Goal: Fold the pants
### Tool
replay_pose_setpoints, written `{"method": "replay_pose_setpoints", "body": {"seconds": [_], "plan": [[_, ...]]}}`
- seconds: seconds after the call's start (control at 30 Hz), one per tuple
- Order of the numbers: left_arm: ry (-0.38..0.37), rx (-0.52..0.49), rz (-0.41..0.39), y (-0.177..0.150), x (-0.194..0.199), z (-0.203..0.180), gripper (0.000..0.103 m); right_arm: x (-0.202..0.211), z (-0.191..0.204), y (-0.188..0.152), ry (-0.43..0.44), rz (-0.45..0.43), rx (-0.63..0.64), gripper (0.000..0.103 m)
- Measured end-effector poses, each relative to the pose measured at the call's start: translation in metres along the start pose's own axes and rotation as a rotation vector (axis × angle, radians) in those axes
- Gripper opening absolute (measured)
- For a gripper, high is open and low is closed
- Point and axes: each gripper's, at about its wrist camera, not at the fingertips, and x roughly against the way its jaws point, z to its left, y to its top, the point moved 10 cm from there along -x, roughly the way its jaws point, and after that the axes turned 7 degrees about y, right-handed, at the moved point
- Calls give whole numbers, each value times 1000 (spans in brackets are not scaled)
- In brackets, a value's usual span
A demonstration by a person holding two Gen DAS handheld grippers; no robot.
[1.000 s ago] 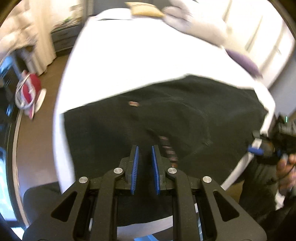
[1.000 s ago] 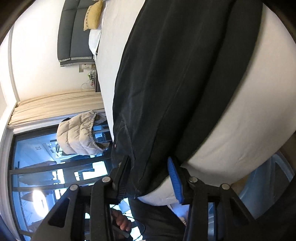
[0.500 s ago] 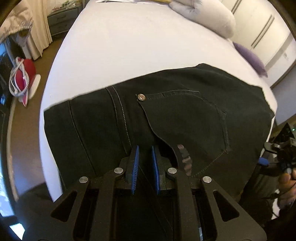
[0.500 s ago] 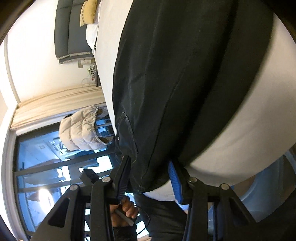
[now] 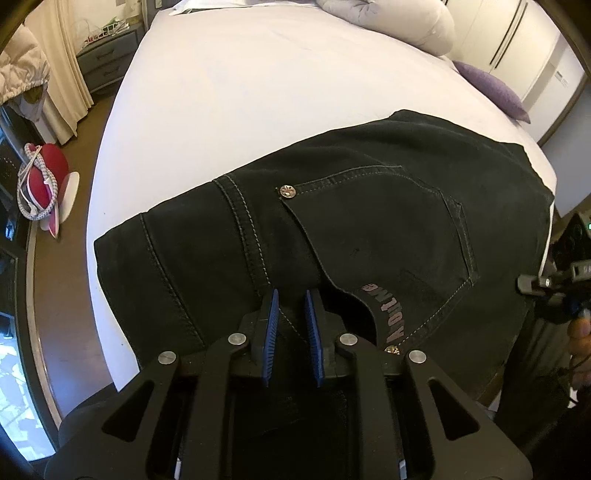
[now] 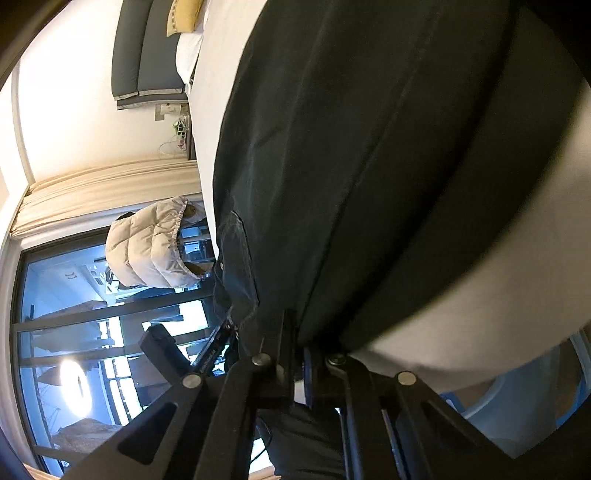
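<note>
Black denim pants [image 5: 369,229] lie across the near edge of a white bed [image 5: 280,88], back pocket and waistband up. My left gripper [image 5: 291,310] is shut on the waistband edge, blue pads pinching the fabric. In the right wrist view the pants [image 6: 369,147] stretch away along the bed, and my right gripper [image 6: 299,343] is shut on the fabric's edge at the mattress side. The right gripper also shows at the right edge of the left wrist view [image 5: 569,291].
White pillows [image 5: 399,22] and a purple cushion [image 5: 495,88] lie at the bed's far side. A nightstand [image 5: 107,62], curtain and red object [image 5: 40,181] stand on the floor at left. A puffy beige jacket [image 6: 151,247] hangs by the window.
My right gripper has closed on the pants' edge. My left gripper has moved forward over the bed, holding the waistband, so the pocket now sits close below it.
</note>
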Motion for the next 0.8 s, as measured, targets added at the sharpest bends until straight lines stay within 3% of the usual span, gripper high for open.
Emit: {"method": "replay_pose_setpoints", "body": {"seconds": [0.13, 0.27, 0.37, 0.43, 0.5, 0.53, 0.57, 0.8], "plan": [[-21, 5, -3, -1, 0, 5, 18, 1, -6, -11, 35, 11, -21, 4], [15, -20, -8, -1, 2, 10, 18, 13, -4, -2, 82, -17, -42, 8], [19, -4, -12, -4, 7, 13, 18, 34, -3, 18, 147, -90, -72, 28], [3, 17, -12, -7, 8, 12, 18, 54, -4, 38, 154, -168, -67, 29], [11, 20, -10, -6, 8, 13, 18, 72, -10, 56, 152, -235, -78, 26], [21, 14, -10, -6, 8, 13, 18, 76, -16, 59, 129, -240, -85, 12], [31, 7, -9, -5, 7, 13, 18, 80, -21, 60, 104, -243, -91, 7], [41, 3, -6, -5, 8, 14, 18, 94, -33, 32, 58, -250, -71, 4]]}}
